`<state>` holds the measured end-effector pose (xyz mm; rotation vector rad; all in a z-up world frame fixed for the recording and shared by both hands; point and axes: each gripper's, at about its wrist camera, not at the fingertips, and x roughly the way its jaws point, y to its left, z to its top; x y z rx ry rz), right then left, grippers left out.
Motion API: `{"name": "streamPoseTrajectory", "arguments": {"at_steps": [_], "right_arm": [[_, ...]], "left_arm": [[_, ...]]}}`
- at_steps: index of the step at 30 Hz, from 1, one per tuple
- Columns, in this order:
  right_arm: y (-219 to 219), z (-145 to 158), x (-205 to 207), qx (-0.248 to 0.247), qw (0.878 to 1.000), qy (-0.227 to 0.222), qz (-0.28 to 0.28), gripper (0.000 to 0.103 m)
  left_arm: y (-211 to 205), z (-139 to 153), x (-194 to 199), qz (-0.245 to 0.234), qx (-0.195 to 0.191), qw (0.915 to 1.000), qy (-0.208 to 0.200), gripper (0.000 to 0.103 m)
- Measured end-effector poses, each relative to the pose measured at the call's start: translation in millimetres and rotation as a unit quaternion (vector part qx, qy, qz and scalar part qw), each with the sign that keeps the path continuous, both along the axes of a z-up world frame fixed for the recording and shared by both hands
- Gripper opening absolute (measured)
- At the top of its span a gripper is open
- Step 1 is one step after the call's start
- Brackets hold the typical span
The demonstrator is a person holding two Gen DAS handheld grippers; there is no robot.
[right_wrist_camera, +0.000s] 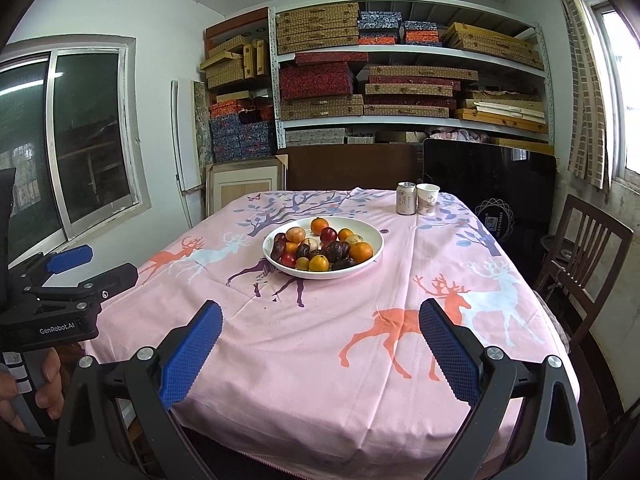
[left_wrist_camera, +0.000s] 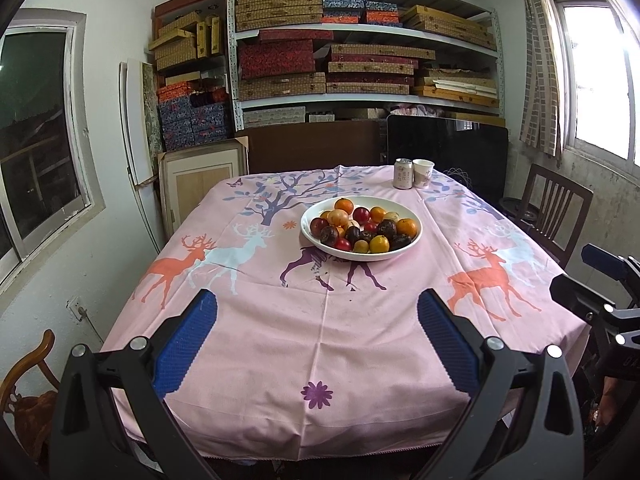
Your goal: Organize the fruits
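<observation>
i'm holding both the left gripper (left_wrist_camera: pixel 316 334) and right gripper (right_wrist_camera: pixel 320 336) spread wide and empty over the near table (left_wrist_camera: pixel 280 360), fruits (left_wrist_camera: pixel 360 226) all sitting mixed in the bowl (left_wrist_camera: pixel 400 254) mid-table, fitting either gathered-up or sorting still waiting.

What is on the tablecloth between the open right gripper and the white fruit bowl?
Nothing: between the right gripper and the bowl lies only bare pink tablecloth with printed deer, as the right wrist view shows.
</observation>
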<state>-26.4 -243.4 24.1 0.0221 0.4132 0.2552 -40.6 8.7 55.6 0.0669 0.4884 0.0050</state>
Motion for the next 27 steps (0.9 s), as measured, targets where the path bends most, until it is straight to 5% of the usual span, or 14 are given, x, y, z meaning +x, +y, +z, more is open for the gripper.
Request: {"name": "streamPoseTrajectory", "arguments": {"at_steps": [27], "right_arm": [[-0.5,-7.7,-2.3,-0.002,1.000,0.010,0.003,0.099]], "left_arm": [[3.3,-1.2,-1.3,0.020,0.010,0.9996,-0.016,0.098]]}}
